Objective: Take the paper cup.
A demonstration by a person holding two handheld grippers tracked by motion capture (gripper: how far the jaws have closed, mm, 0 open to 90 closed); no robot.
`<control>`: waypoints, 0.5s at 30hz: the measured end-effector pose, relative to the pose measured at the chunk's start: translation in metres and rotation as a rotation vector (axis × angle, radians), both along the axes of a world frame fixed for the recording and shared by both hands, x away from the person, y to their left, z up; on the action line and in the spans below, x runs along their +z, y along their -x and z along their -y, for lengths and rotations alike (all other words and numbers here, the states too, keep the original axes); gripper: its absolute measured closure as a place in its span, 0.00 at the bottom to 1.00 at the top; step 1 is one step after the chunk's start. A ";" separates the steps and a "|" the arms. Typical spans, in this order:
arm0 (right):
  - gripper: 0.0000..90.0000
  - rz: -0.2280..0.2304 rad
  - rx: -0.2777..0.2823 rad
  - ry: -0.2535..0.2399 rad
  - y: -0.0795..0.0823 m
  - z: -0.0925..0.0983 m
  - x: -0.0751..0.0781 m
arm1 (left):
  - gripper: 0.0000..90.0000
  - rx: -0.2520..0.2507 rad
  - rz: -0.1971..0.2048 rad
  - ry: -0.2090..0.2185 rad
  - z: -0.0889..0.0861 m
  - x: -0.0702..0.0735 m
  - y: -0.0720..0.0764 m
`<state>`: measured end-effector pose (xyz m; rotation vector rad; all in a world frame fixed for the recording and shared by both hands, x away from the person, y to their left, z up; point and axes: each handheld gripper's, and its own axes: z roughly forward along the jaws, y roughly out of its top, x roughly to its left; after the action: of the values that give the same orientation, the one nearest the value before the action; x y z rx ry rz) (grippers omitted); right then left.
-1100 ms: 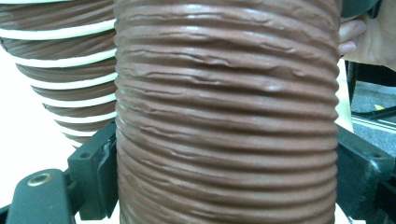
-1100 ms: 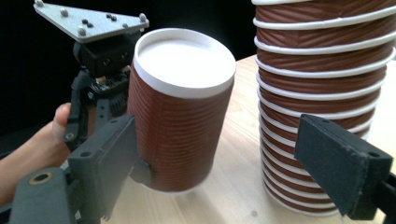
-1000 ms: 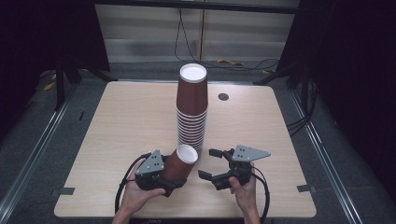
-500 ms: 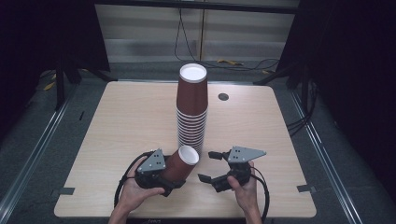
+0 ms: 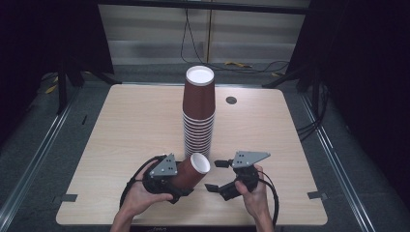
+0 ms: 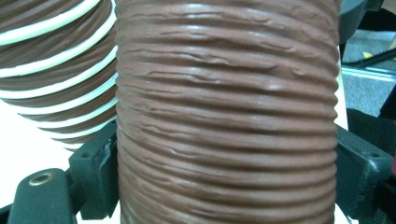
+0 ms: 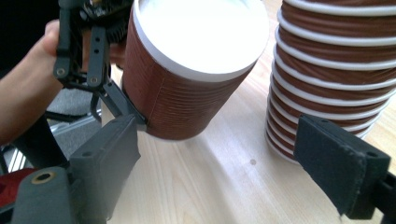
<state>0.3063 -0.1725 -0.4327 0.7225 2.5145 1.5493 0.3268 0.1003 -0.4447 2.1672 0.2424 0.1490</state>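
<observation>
Near the table's (image 5: 121, 125) front edge, left of its middle, your left hand (image 5: 138, 200) grips the left gripper (image 5: 180, 180), and its jaws are clamped on a single brown paper cup (image 5: 192, 171). The cup lies tilted almost on its side, its white open mouth turned up and toward the stack, its ribbed wall pinched between the two black pads; in the left gripper view that wall fills the space between the jaws from pad to pad. You carry it low over the wood, but whether its lower side brushes the tabletop I can't quite tell from the right gripper view. Just behind the cup, on the table's centre line, stands the stack of cups (image 5: 198, 113), upright and upside down, white rims ringing its lower half; the held cup's rim sits just beside the foot of the stack, apart from it as far as the high view shows. Right of the cup, also near the front edge, your right hand (image 5: 254, 195) holds the right gripper (image 5: 215, 175) with its jaws spread wide and nothing between them, pointed left toward the cup's mouth. Farther back, right of the stack, a small dark round cap (image 5: 231, 100) sits in the tabletop.
</observation>
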 end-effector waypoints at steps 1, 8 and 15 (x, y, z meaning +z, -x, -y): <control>0.16 -0.002 0.001 0.007 0.000 0.000 0.000 | 0.15 -0.003 -0.004 0.003 0.001 0.000 -0.001; 0.16 -0.025 0.019 0.044 -0.004 0.000 0.001 | 0.15 -0.022 -0.009 -0.056 0.002 -0.001 -0.004; 0.15 -0.048 0.038 0.116 -0.006 -0.003 0.000 | 0.15 -0.037 0.005 -0.135 0.009 0.001 -0.004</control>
<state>0.3127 -0.1697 -0.4326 0.7084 2.6417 1.3986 0.3304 0.0908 -0.4436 2.3038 0.1937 0.1535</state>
